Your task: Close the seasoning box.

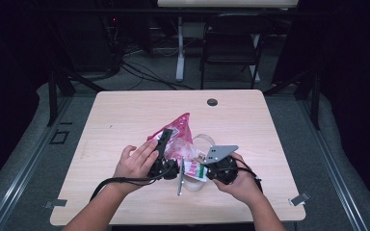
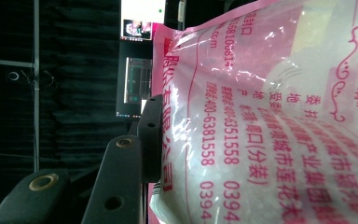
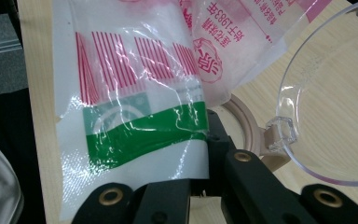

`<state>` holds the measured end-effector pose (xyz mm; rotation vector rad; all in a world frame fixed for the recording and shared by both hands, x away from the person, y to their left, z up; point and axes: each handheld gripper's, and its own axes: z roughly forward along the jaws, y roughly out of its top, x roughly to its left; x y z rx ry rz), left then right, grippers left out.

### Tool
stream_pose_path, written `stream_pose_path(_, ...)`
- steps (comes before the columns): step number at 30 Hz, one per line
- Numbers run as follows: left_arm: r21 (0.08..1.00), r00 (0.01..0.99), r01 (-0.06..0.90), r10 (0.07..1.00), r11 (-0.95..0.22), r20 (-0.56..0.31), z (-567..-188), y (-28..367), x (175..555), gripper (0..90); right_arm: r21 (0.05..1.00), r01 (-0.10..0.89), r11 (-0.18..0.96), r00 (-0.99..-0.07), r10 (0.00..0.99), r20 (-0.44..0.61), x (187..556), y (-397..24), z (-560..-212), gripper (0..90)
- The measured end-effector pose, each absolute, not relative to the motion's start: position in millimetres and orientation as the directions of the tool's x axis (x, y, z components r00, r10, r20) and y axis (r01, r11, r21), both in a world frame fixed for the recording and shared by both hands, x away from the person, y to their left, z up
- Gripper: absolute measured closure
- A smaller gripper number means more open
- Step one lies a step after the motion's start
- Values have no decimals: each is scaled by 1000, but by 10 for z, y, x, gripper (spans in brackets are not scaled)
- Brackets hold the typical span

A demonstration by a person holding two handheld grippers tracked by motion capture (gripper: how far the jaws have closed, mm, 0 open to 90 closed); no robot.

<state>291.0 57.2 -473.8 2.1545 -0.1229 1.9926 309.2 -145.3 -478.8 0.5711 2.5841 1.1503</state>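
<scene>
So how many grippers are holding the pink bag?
2. The left gripper clamps the pink bag along its upper side, and the right gripper is shut on the bag's white and green bottom edge, near the clear lid.

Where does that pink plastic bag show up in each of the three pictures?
High view: the pink bag lies mid-table, between both grippers.
Left gripper view: it covers the right half, red print facing the camera.
Right gripper view: its green-striped end sits at centre, above the jaws.
Shared landmark: the bag's red lettering.
</scene>
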Motion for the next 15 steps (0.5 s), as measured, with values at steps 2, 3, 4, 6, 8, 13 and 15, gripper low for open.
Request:
stream_pose_path(2,101,94,-195,84,-976,992,-4742,569,2907,636,753,249,609,-890,451,-71,3090,-1455,-4787,900)
stream_pose_path(3,93,87,-197,77,-976,993,-4734,565,2907,636,752,248,610,-891,448,-70,3093,-1458,-4786,900)
stream_pose_path(4,97,85,-206,81,-974,993,-4740,565,2913,636,752,248,610,-891,449,-70,3093,-1460,-4785,900)
stream_pose_path(6,98,93,-195,81,-976,992,-4737,557,2907,637,749,248,615,-890,450,-75,3092,-1465,-4781,900)
stream_pose_path(8,95,89,-197,79,-976,993,-4733,551,2907,636,749,250,613,-887,455,-77,3090,-1468,-4780,900)
stream_pose_path(13,87,80,-207,71,-974,994,-4730,532,2909,637,747,250,615,-887,455,-78,3095,-1482,-4774,900)
stream_pose_path(15,85,84,-201,69,-976,994,-4722,522,2905,636,750,253,611,-886,458,-74,3095,-1489,-4773,900)
